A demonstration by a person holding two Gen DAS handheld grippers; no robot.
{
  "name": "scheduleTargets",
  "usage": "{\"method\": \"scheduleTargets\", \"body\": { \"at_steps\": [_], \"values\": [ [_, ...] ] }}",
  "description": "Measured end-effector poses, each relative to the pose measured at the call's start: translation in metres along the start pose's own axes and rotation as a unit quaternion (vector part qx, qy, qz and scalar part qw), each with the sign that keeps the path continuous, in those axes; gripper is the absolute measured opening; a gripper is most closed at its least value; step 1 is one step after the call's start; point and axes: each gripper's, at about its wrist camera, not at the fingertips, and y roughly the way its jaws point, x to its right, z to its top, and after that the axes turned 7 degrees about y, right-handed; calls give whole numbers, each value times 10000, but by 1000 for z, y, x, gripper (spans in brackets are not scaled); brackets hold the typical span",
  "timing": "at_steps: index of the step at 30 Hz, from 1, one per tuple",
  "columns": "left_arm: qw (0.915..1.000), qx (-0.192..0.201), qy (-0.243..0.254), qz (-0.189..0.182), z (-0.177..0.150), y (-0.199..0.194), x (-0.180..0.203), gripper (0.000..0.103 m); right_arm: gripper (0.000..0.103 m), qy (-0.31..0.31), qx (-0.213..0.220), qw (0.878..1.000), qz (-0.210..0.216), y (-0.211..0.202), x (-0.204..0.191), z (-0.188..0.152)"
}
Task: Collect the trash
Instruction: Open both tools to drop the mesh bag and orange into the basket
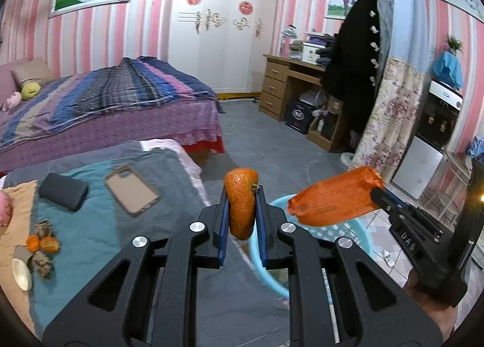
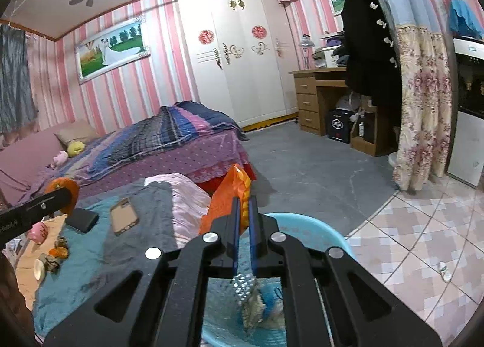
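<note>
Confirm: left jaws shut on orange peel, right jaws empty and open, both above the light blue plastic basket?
Not quite. The right gripper isn't empty: its jaws are shut on a crinkled orange plastic wrapper, clearest in the right wrist view. The left gripper does hold the orange peel, above the light blue plastic basket.

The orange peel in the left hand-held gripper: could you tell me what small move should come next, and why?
Probably move the left hand-held gripper slightly right over the light-blue basket and open it. It is shut on the orange peel, and the basket's opening lies just right of and below the peel.
</note>
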Motion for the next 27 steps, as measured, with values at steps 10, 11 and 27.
{"method": "scheduleTargets", "body": {
  "at_steps": [10, 11, 27],
  "values": [
    [9994, -210, 166, -239, -3, 35, 32, 15, 62, 100, -156, 9997, -183, 7, 18, 3],
    [9993, -241, 166, -241, -4, 39, 32, 15, 62, 118, -171, 9996, -172, 8, 20, 4],
    [9984, -240, 40, -506, -10, 54, 47, 85, 62, 504, -80, 9986, -156, 10, 38, 7]
  ]
}}
